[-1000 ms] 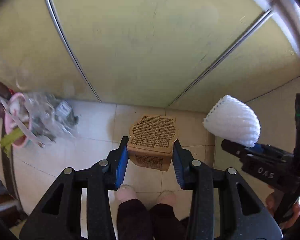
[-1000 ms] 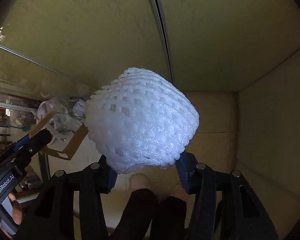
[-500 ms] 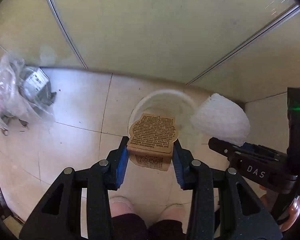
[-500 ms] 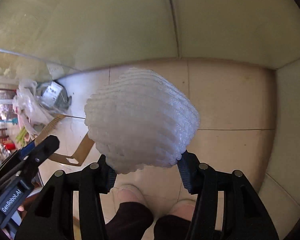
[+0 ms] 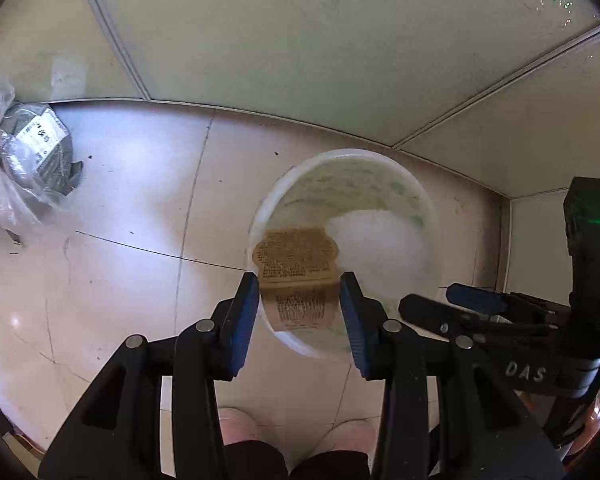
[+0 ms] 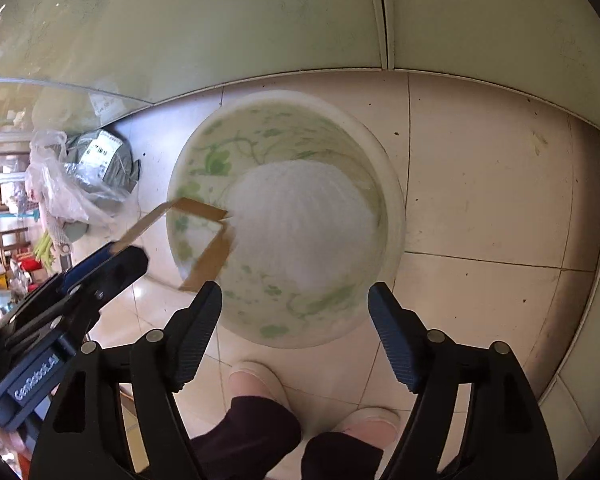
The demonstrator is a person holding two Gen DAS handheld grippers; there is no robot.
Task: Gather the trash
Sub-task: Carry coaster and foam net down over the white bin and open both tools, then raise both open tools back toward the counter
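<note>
- The left gripper (image 5: 299, 288) points steeply down over a white plastic bin (image 5: 384, 156) with a green vine print on its inner wall; its blue pads pinch a brown printed cardboard piece (image 5: 296, 256) from both sides, the card sticking out ahead of the fingertips and hanging over the near-left part of the bin's mouth
- In the right wrist view the same cardboard piece (image 6: 204, 236) shows as a thin bent strip reaching from the left gripper (image 6: 116, 252) across the bin's left rim
- The right gripper (image 6: 296, 300) hovers above the bin (image 6: 396, 208); its jaws have just been opening and now stand spread with nothing between the pads; the bin's near rim lies just ahead of the fingertips
- A white foam fruit net (image 6: 300, 220) lies inside the bin, ahead of and below the right gripper, apart from both pads; in the left wrist view the net (image 5: 376, 240) appears blurred, just to the right of the cardboard
- The right gripper (image 5: 452, 304) shows in the left view as a dark body at the right, beside the bin
- Well off to the left of both grippers, a clear plastic bag (image 5: 16, 172) holding grey packets sits on the tiled floor (image 5: 120, 208) against the pale green wall (image 5: 300, 40)
- The person's pink slippers (image 6: 260, 380) and dark trouser legs stand on the tiles behind the fingers
</note>
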